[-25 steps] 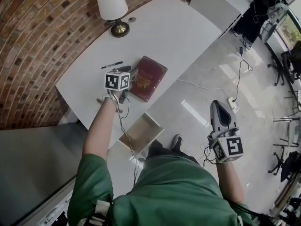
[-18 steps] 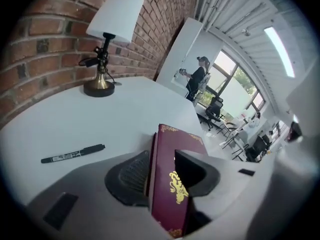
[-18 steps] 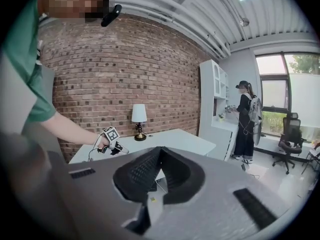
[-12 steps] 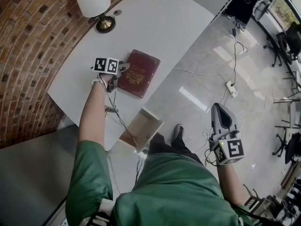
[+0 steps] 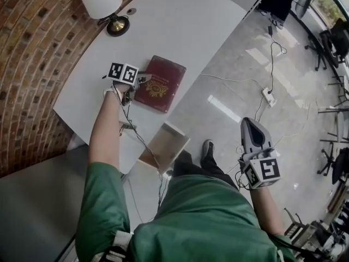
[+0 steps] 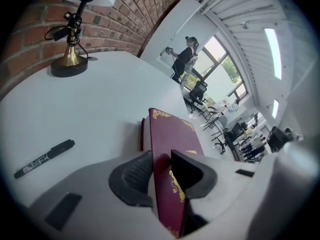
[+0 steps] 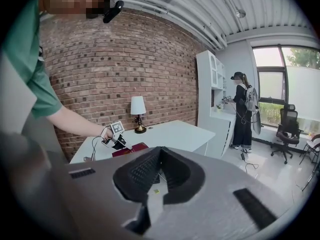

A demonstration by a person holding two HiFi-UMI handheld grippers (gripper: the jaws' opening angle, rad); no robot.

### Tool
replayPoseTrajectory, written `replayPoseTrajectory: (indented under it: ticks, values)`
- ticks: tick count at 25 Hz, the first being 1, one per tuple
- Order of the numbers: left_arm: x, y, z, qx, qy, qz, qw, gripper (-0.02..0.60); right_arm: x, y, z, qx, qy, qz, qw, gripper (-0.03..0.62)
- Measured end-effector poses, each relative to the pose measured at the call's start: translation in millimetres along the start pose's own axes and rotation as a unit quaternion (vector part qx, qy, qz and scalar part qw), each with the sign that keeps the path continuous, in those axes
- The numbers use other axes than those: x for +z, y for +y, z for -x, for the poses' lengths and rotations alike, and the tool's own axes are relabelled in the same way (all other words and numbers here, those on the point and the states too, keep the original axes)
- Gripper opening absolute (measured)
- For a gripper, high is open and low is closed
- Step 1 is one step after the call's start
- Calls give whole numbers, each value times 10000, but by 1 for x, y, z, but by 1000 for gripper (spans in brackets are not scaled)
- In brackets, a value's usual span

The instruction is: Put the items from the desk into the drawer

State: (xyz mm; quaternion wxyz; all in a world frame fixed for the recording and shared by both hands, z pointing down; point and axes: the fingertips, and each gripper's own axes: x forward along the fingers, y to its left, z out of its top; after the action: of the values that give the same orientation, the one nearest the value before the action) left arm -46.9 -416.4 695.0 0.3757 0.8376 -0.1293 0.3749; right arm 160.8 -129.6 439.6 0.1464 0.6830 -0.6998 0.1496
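Observation:
A dark red book [image 5: 162, 84] with gold ornament lies on the white desk [image 5: 180, 31]. My left gripper [image 5: 143, 79] is at the book's left edge. In the left gripper view the book [image 6: 172, 134] stands on edge between the two pads, and the left gripper [image 6: 161, 159] is shut on it. A black marker [image 6: 44, 158] lies on the desk to the left. The open drawer [image 5: 166, 143] shows below the desk's front edge. Off to the right, over the floor, my right gripper [image 5: 252, 125] hangs with its jaws together and nothing in them [image 7: 160, 151].
A lamp [image 5: 101, 4] with a white shade and brass foot stands at the desk's far left corner. Cables and a power strip [image 5: 268, 97] lie on the tiled floor. A person [image 7: 243, 109] stands by the white cabinet at the far wall.
My left gripper has moved up along the book's left edge and now grips it. The right gripper has barely shifted.

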Motion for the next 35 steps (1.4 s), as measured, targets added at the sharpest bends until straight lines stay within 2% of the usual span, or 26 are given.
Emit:
replayPoseTrajectory:
  ticks: [5,9,13,19,23,29,35]
  values:
    - [3,-19,9,77,91,-206,9997,80,-3,5,-3,180,-19,-94,9998,3]
    - [6,-32,21,354,253,-356,9984,66,-3,6,-7,362,-104,-197,9991,3]
    - [9,-47,36,739,405,-743,9937,60,-7,5,-9,509,-156,-361,9979,3]
    - [13,-81,51,1125,391,-1056,9872,44,-12,-5,-3,734,-268,-588,9952,3]
    - [7,-103,58,1433,510,-1270,9802,32,-14,-11,1,942,-345,-767,9920,3]
    - [-14,-129,66,2018,732,-1643,9628,21,-22,-19,7,1204,-389,-861,9882,3]
    - [-37,-153,81,2305,457,-1572,9592,15,-23,-21,11,1544,-385,-825,9838,3]
